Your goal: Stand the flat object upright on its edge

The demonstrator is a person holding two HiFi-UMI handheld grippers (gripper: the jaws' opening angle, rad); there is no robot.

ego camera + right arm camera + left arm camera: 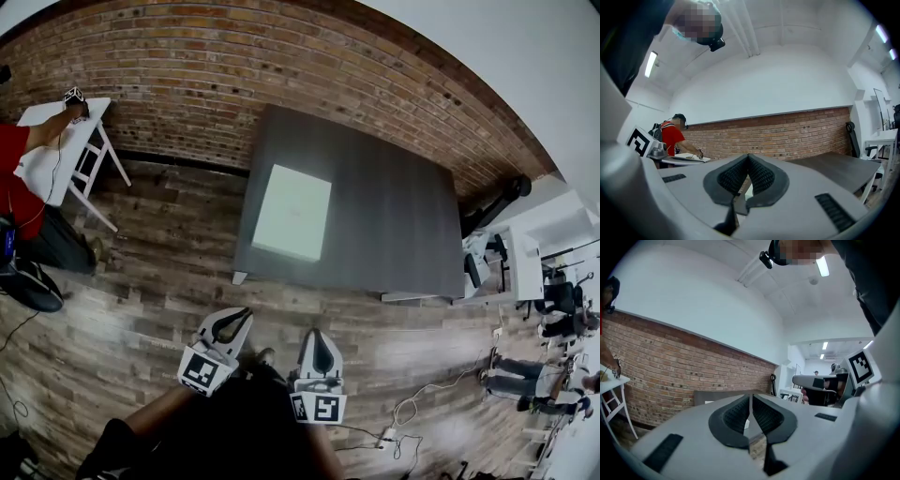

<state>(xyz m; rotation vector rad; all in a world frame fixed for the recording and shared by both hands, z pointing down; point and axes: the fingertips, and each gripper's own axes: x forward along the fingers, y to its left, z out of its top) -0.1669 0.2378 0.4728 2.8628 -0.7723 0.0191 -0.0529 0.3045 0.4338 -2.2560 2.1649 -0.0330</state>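
I see a red brick wall behind the dark bench, a wood plank floor, and a white side table at left.

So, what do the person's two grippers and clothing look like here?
Both the left gripper and right gripper have pale grey bodies with black ribbed pads. Each carries a cube with black-and-white square markers. The person wears dark clothing.

My head camera looks steeply down from well back onto the table and brick wall. The cameras on my left gripper and right gripper sit close behind the fingers, facing level. All three views share table and wall.
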